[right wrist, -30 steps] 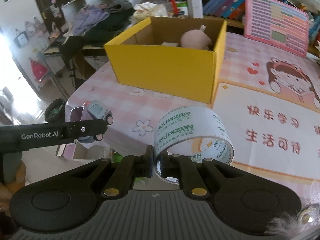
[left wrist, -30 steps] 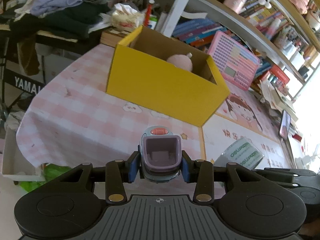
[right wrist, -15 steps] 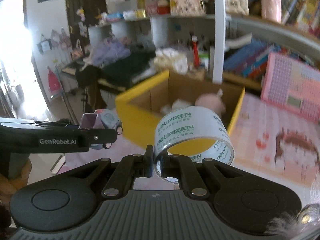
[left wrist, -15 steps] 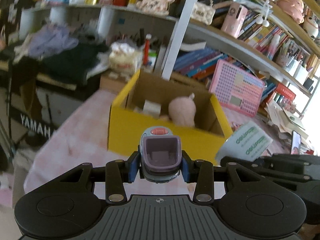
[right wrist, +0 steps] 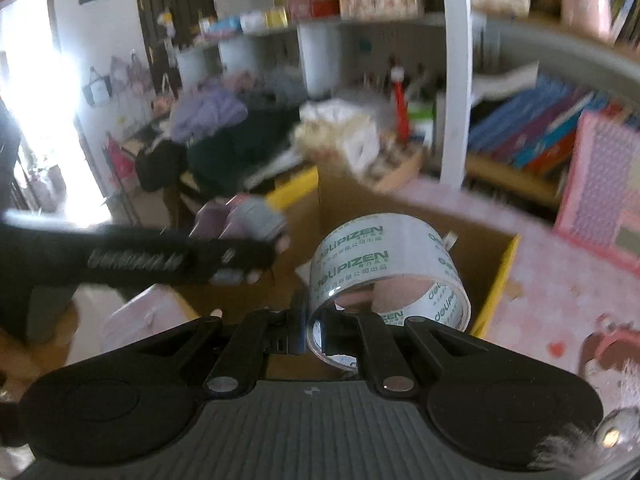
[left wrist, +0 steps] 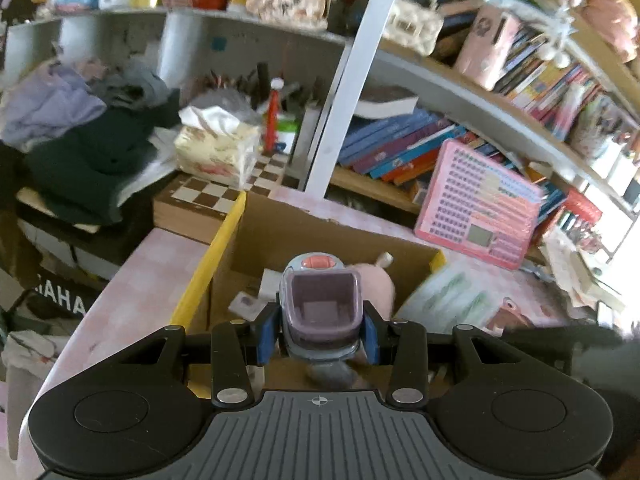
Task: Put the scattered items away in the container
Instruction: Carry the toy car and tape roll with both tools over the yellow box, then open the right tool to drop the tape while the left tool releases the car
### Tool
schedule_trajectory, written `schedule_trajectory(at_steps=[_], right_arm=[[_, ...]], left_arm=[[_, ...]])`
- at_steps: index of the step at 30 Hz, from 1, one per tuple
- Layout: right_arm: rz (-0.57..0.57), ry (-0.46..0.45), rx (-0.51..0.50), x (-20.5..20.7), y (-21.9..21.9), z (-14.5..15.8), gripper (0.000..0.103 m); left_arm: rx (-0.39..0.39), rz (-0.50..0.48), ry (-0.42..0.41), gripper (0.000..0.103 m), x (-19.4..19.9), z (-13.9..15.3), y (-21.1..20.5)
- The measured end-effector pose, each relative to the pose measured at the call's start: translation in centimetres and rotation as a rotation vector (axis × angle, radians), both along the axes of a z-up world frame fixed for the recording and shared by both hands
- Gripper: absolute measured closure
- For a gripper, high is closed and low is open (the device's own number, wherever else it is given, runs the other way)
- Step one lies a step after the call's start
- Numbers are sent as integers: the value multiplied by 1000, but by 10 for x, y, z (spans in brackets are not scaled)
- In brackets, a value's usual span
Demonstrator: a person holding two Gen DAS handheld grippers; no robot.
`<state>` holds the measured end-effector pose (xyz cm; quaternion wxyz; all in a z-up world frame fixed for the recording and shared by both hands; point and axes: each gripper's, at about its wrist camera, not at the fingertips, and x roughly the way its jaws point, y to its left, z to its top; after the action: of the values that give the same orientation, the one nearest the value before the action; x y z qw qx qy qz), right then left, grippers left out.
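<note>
Tape roll (right wrist: 386,268) now over cardboard box (right wrist: 494,280)

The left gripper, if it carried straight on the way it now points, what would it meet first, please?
Probably the inside of the yellow cardboard box: the left gripper, clamping the toy car, points down into it toward the pink plush. Depth is unclear.

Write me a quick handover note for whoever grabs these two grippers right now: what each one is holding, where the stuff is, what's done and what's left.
Left gripper: shut on the small grey-and-purple toy car, held above the open yellow cardboard box.
Right gripper: shut on the wall of the clear packing tape roll with green lettering, also over the box.
Already in the box: a pink plush toy and a small white item, too blurred to identify.
Done: both items picked up and carried to the box.
Left: release the car and the tape into the box. The views show little of the pink checked tablecloth, so check it for anything else scattered.
</note>
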<state>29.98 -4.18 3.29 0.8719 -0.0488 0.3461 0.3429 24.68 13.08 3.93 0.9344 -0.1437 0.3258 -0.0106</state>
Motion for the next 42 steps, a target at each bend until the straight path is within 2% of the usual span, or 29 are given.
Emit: schedule_trajectory(at_steps=[2, 4, 10, 13, 15, 18, 20, 29, 35, 38, 42], right_arm=[[-5, 74, 6, 17, 4, -11, 96], [-22, 143, 20, 33, 6, -20, 96], [-13, 181, 20, 52, 6, -32, 94], [-1, 170, 38, 55, 1, -29, 83], [-4, 168, 58, 55, -3, -26, 64], [-13, 166, 78, 52, -7, -21, 56], [-11, 167, 88, 48, -7, -17, 54], [-21, 101, 105, 9, -14, 2, 51], [-80, 74, 102, -21, -24, 7, 50], [-113, 55, 103, -40, -28, 9, 50], [-157, 19, 97, -69, -32, 12, 50]], left_arm=[[21, -7, 40, 63, 24, -7, 0], [20, -11, 87, 69, 44, -14, 1], [6, -7, 151, 71, 78, -30, -2], [-34, 21, 144, 71, 81, -30, 1], [-51, 34, 138, 71, 82, -28, 3], [-53, 21, 116, 69, 79, -23, 0], [-48, 18, 98, 67, 72, -19, -2], [-3, 8, 4, 46, 23, 3, -5], [45, -8, -42, 43, -15, 12, -10], [61, -13, -63, 37, -36, 15, -12], [71, -19, -85, 36, -69, 18, -13]])
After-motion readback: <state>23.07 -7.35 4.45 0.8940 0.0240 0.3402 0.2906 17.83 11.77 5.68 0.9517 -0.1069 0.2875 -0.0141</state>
